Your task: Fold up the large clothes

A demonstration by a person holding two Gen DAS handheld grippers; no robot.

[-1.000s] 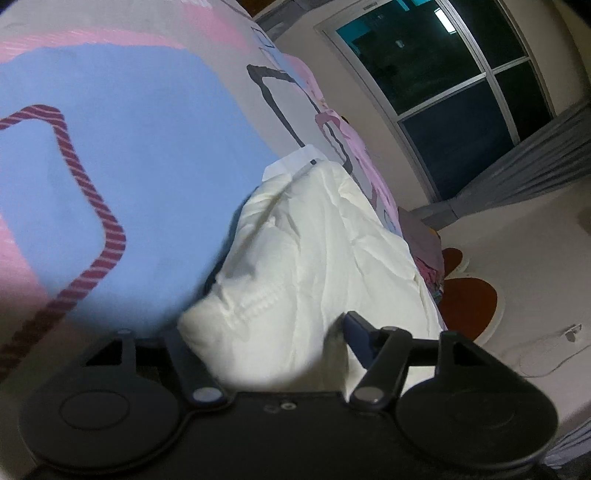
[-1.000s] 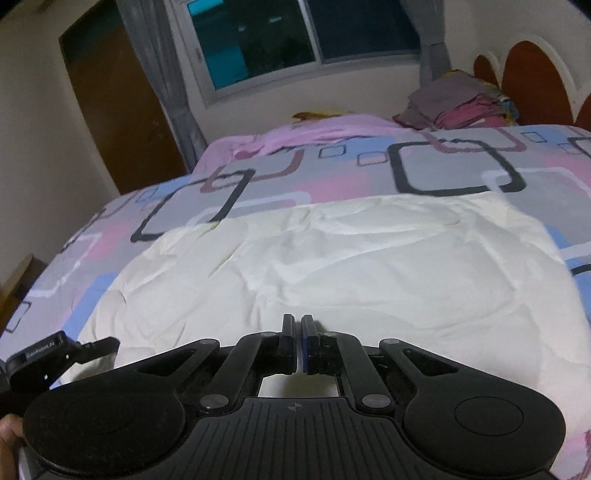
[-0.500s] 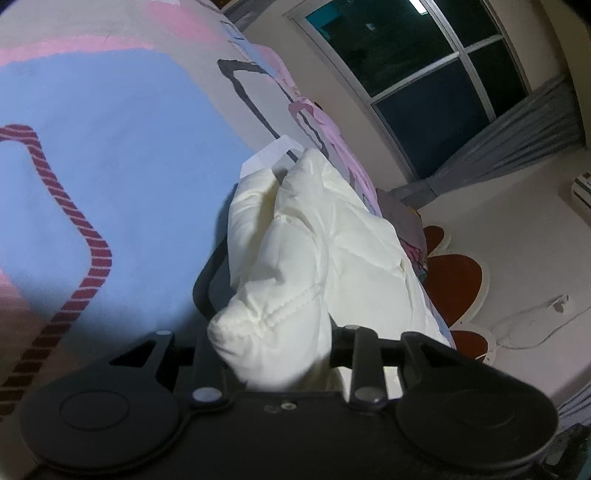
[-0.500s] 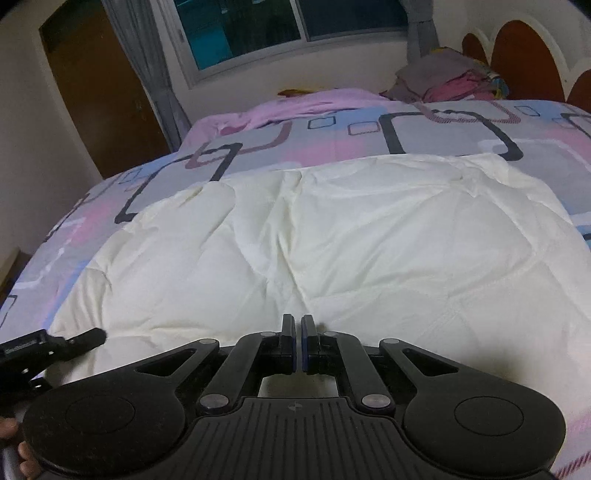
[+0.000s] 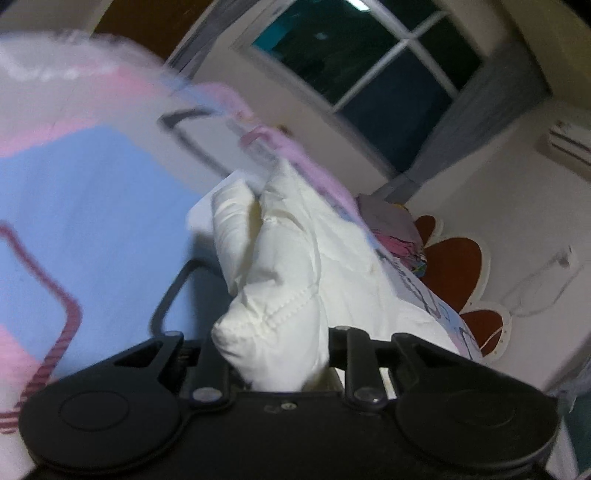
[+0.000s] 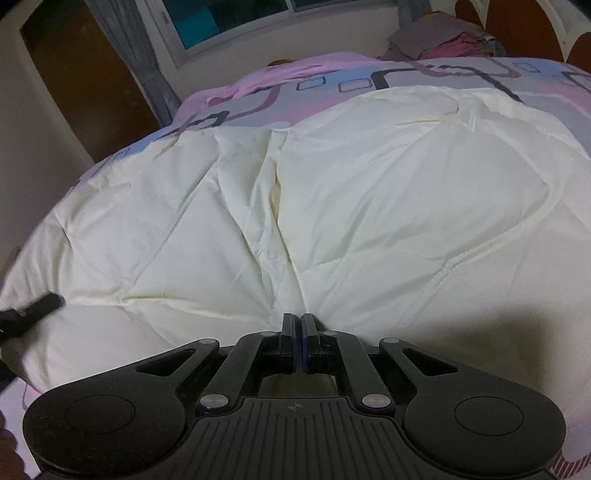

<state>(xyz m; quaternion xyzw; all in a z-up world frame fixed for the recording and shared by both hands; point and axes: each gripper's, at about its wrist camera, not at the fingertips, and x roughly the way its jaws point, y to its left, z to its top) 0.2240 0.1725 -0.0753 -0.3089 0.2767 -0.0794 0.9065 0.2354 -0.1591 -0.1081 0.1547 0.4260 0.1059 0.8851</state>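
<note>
The cream-white quilted comforter (image 6: 332, 206) is spread on the patterned pink, blue and grey bedsheet (image 6: 258, 96), its bulk extending from both tongs toward the dark window (image 6: 229, 22). One near-edge corner (image 5: 273, 332) is pinched in the left gripper (image 5: 277, 369); the right gripper (image 6: 296, 325) is pressed shut on the same edge. Compared with one second earlier, the comforter is raised and fills more of the right view, and the left corner is bunched higher.

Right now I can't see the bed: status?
Left hand-held gripper shut on cream quilt corner. Right hand-held gripper pinching its near edge. Quilt spread on bedsheet. Nothing blocking.
</note>
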